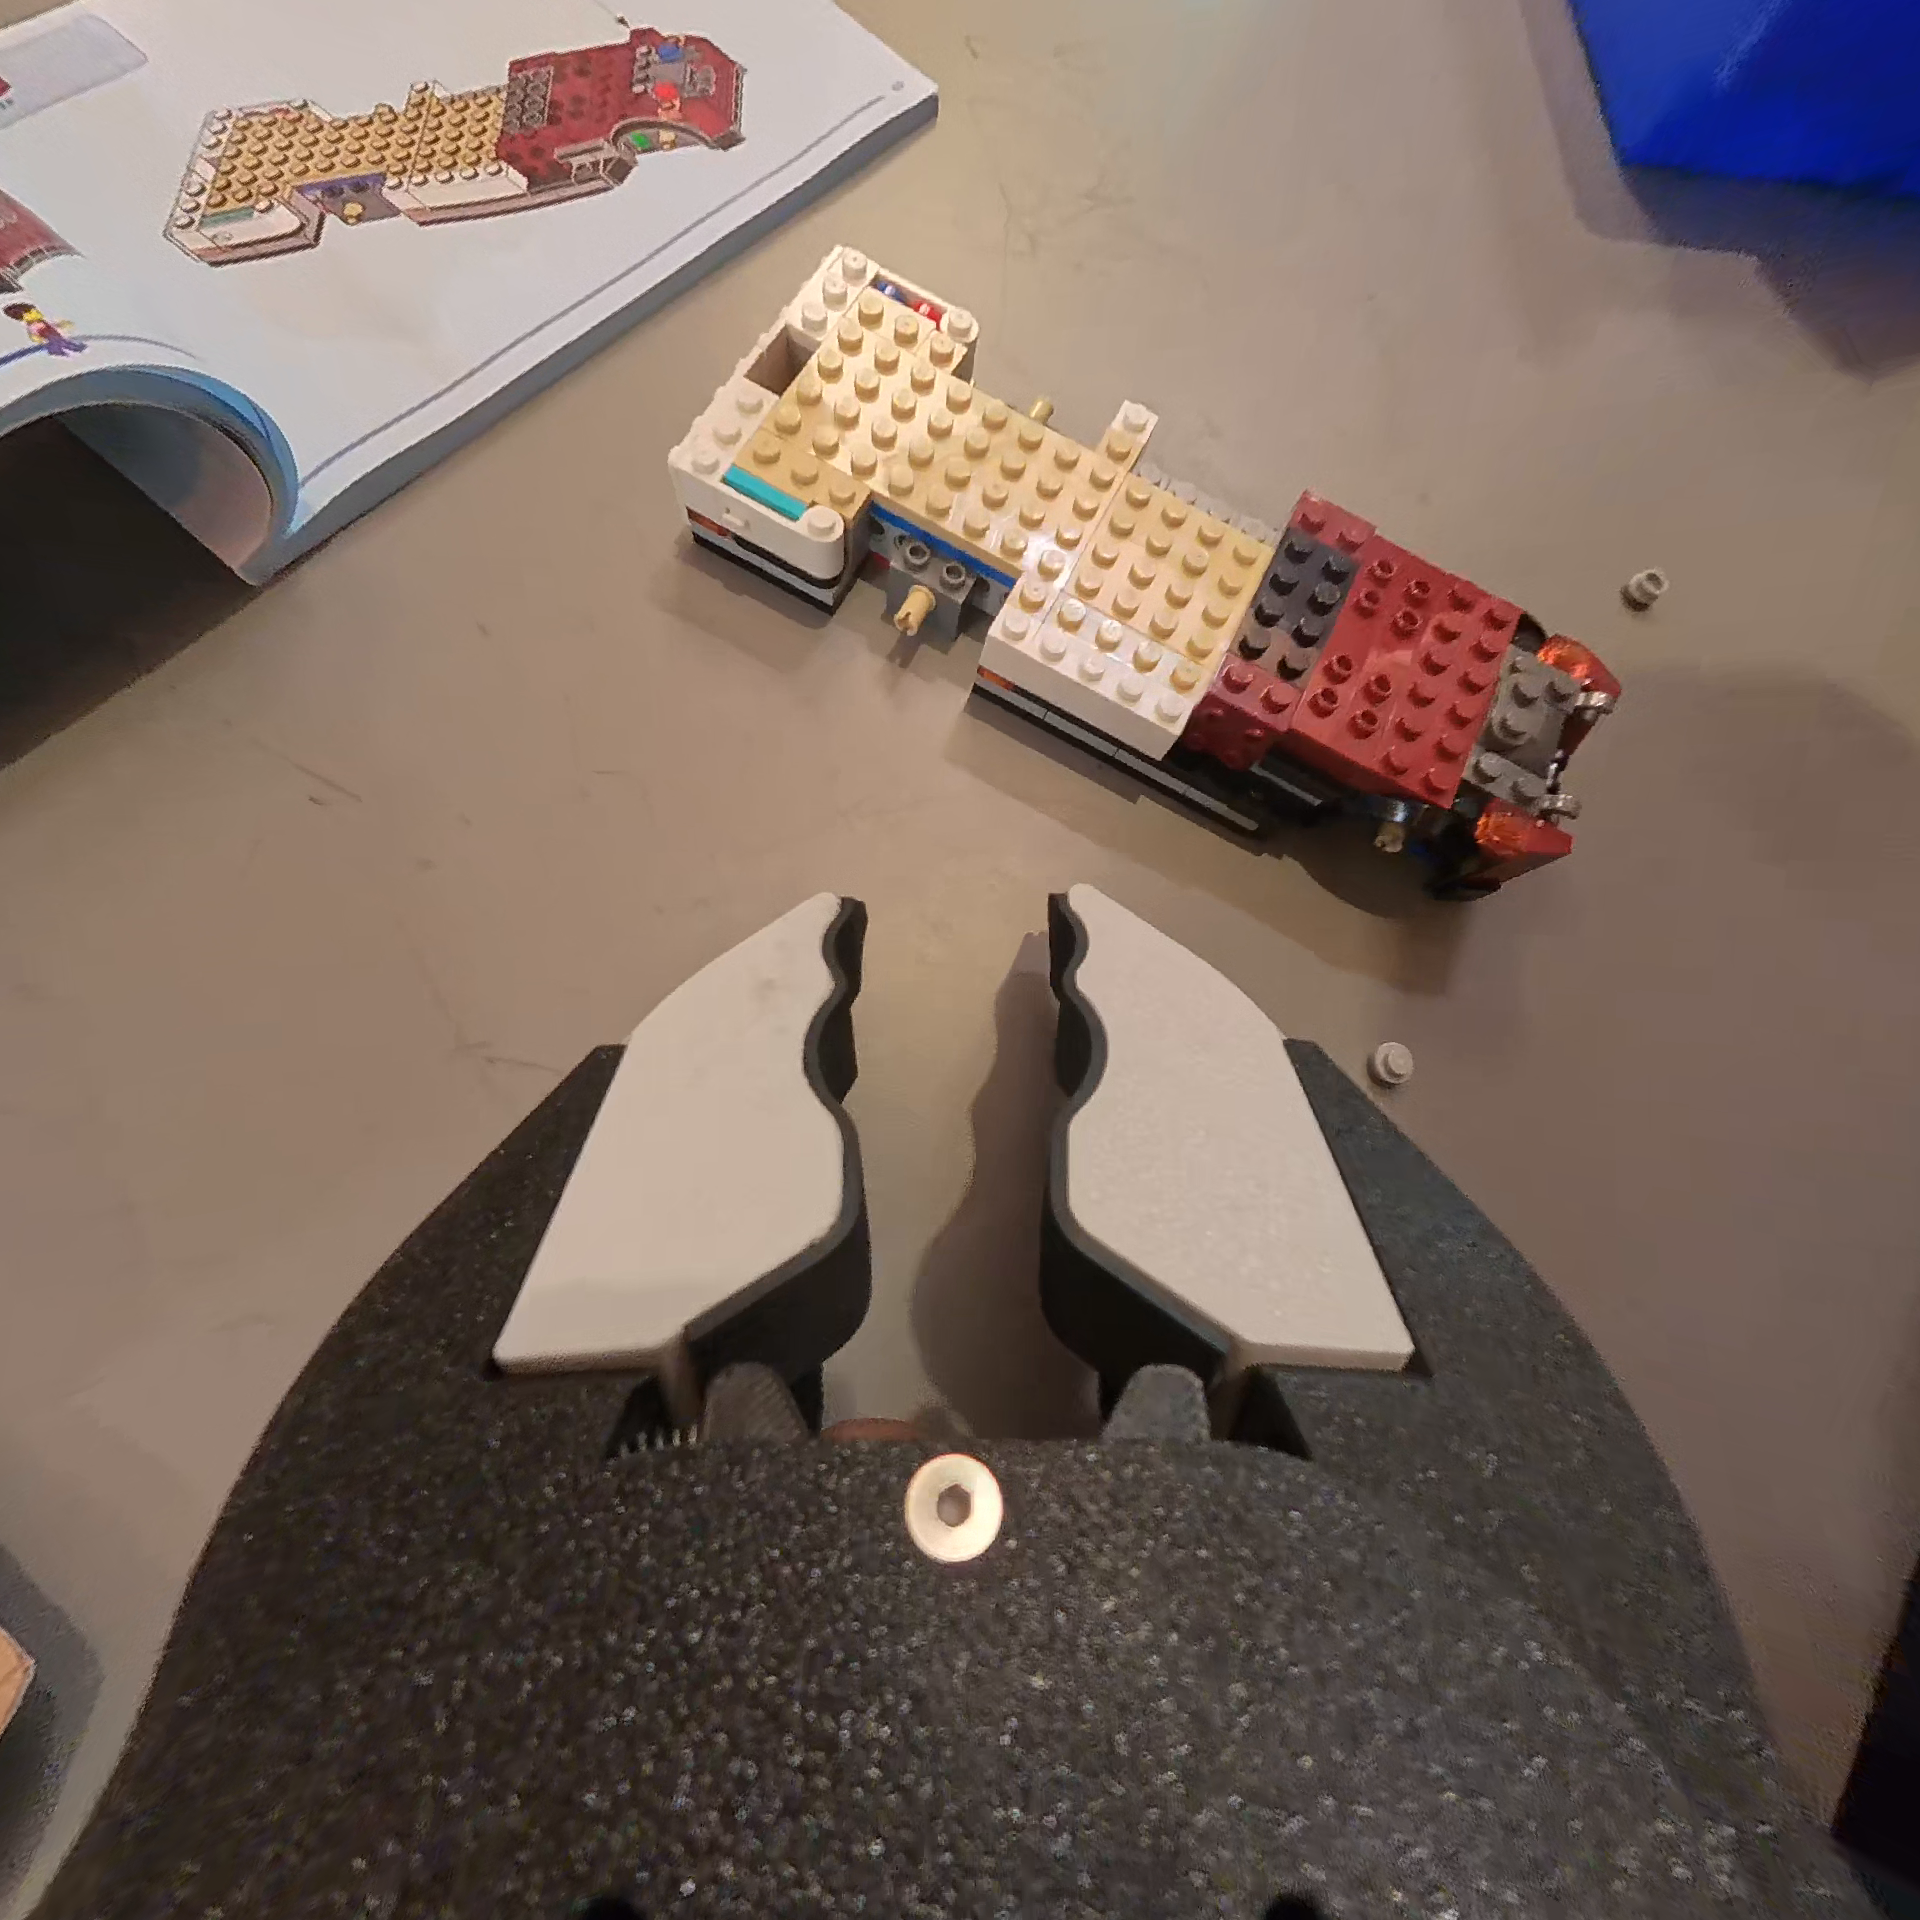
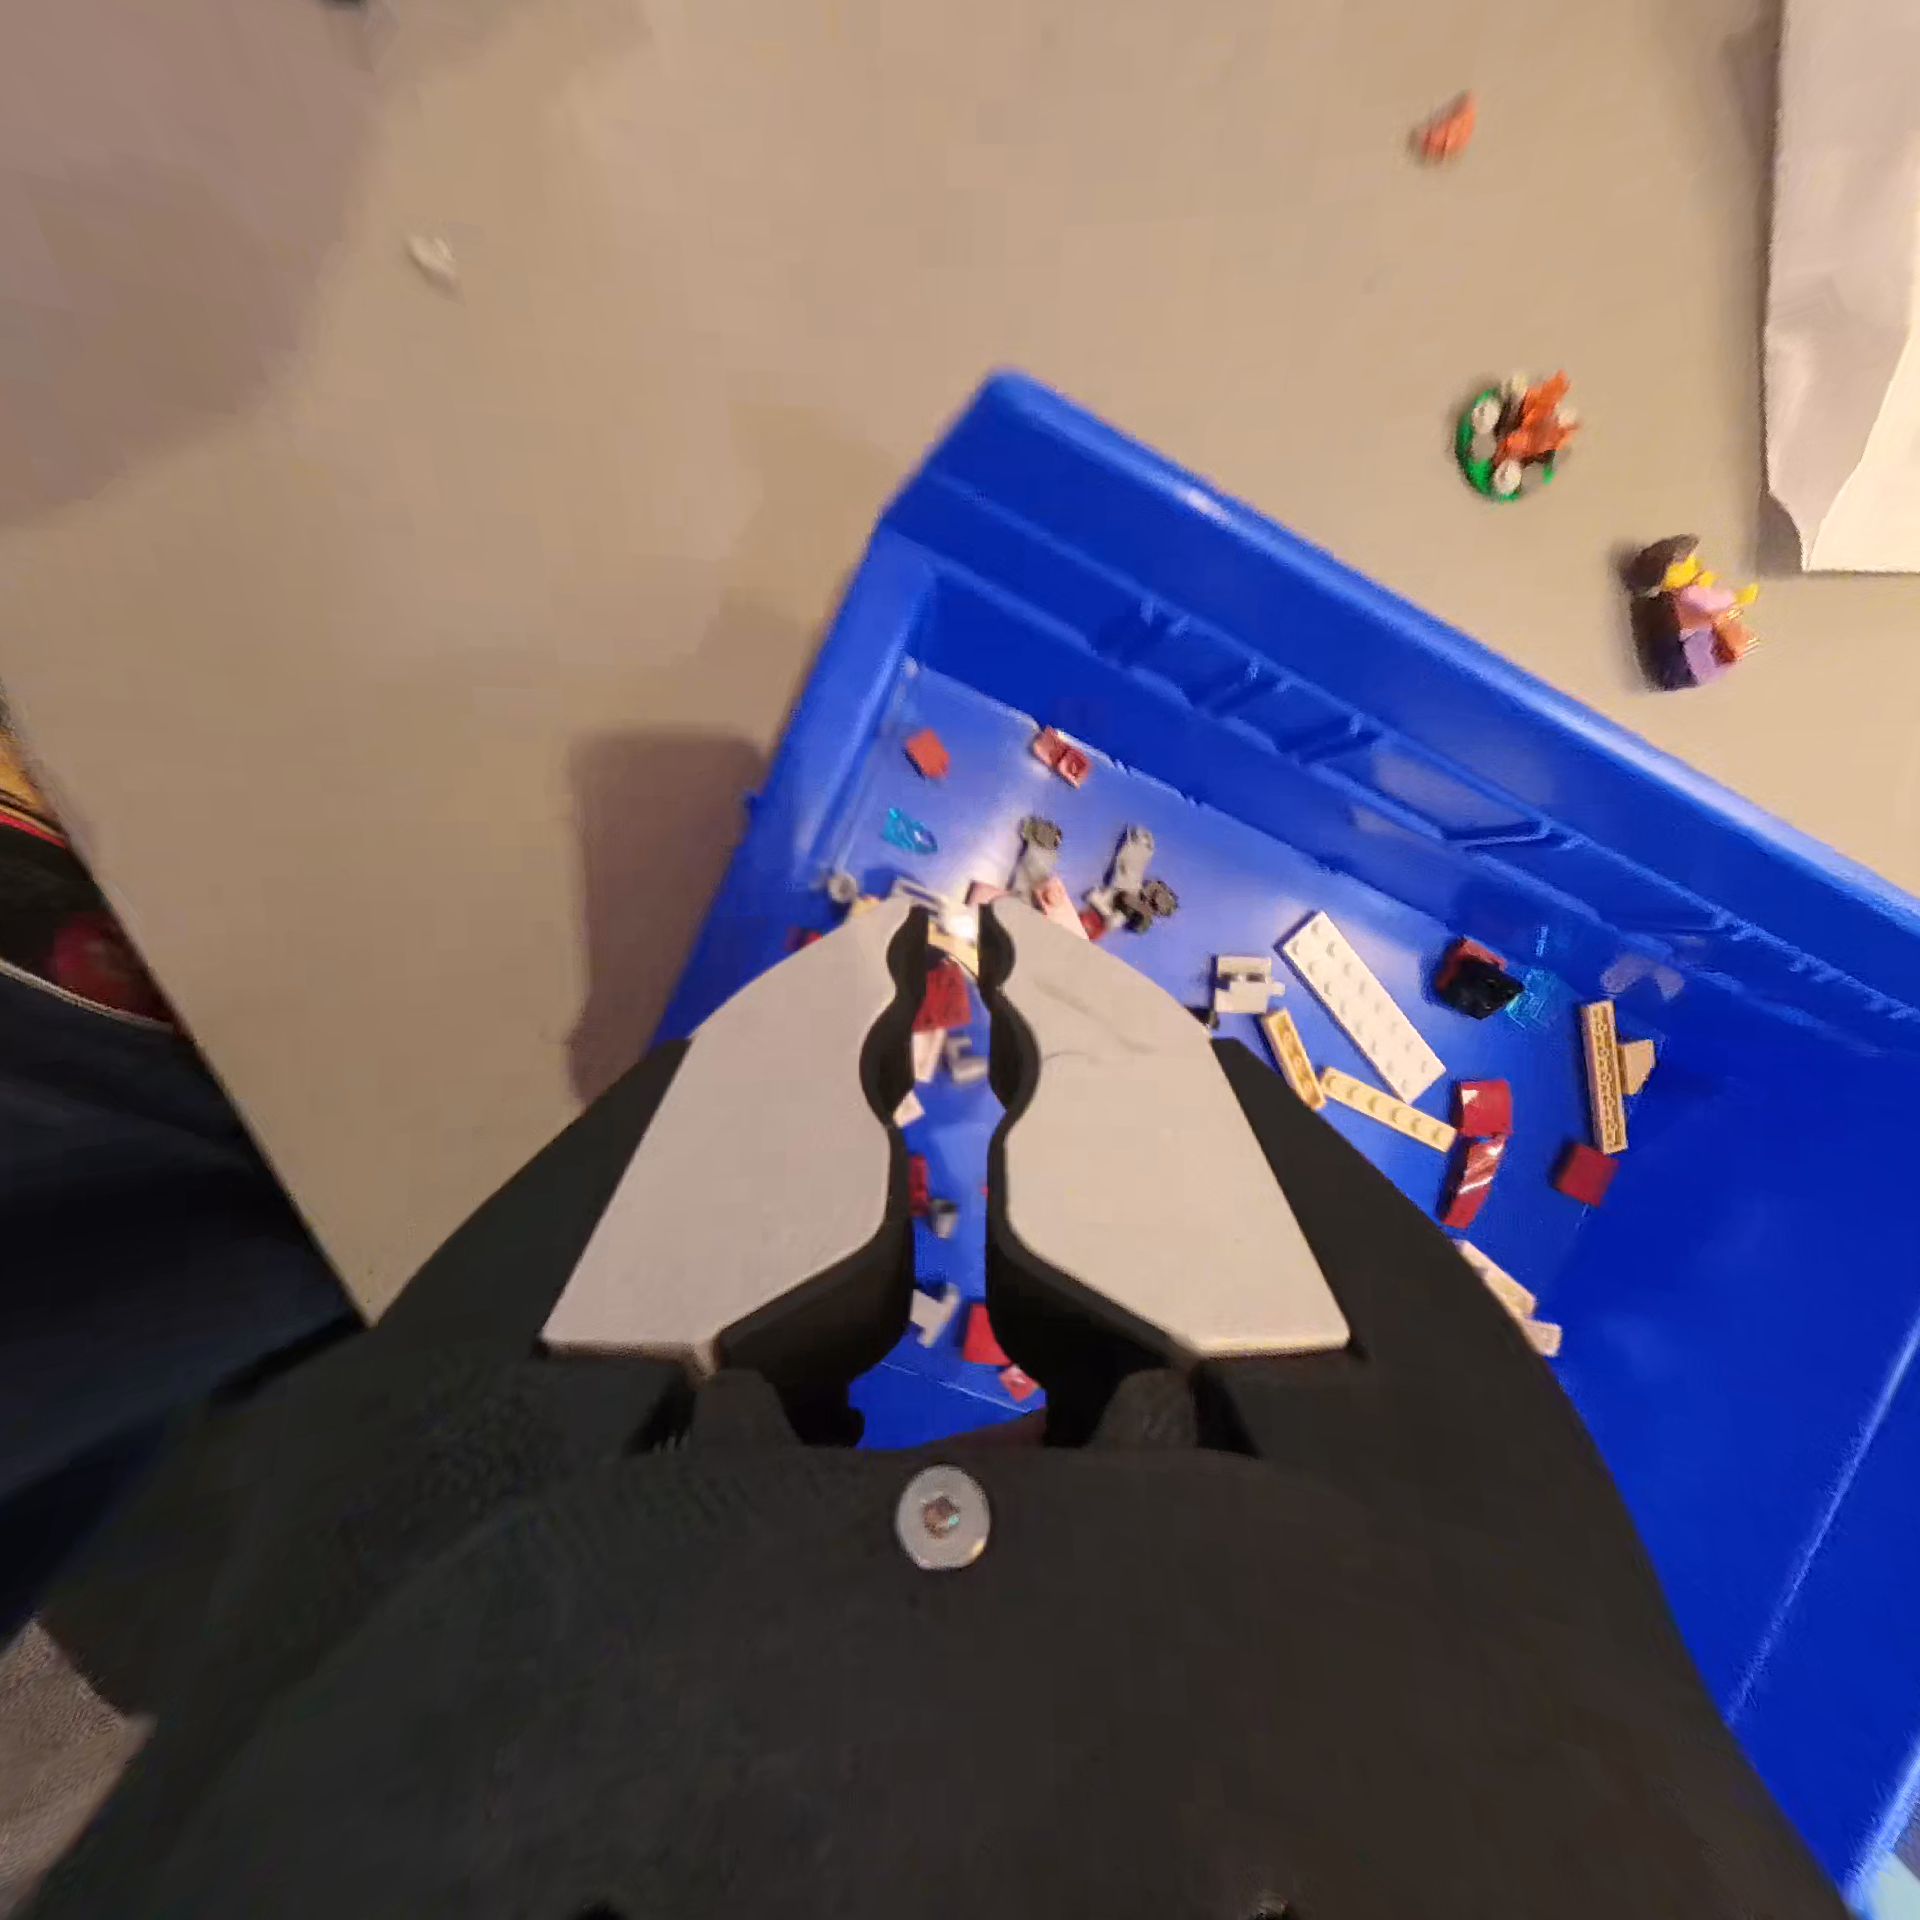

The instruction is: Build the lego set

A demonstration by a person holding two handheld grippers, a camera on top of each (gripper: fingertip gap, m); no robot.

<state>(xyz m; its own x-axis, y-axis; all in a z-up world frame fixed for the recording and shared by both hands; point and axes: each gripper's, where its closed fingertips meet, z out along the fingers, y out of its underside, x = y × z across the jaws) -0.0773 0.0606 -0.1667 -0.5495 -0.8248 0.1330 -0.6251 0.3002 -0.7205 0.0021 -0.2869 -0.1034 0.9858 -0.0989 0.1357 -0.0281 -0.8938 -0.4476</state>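
Observation:
My left gripper [image 1: 956, 914] is open and empty, low over the grey table. A little beyond it and to the right lies a long brick model [image 1: 1091, 540] with tan, white and dark red plates. My right gripper [image 2: 958, 920] hangs over a blue bin [image 2: 1351, 582] of loose bricks. Its jaws are nearly closed and pinch a small tan piece [image 2: 954, 937] at the fingertips. The view is blurred, so the piece's shape is unclear. Dark red and grey bricks lie in the bin below the jaws.
An open instruction booklet [image 1: 416, 208] lies far left. Small grey studs [image 1: 1390, 1062] [image 1: 1644, 587] lie loose by the model. The bin holds a white plate [image 2: 1361, 1003] and tan strips. A minifigure [image 2: 1688, 613], a green round piece [image 2: 1512, 436] and white paper [image 2: 1849, 260] lie beyond it. One gripper's finger ends stand about 35 centimetres off the other's. The right tips stand about 25 centimetres off the minifigure [image 2: 1688, 613].

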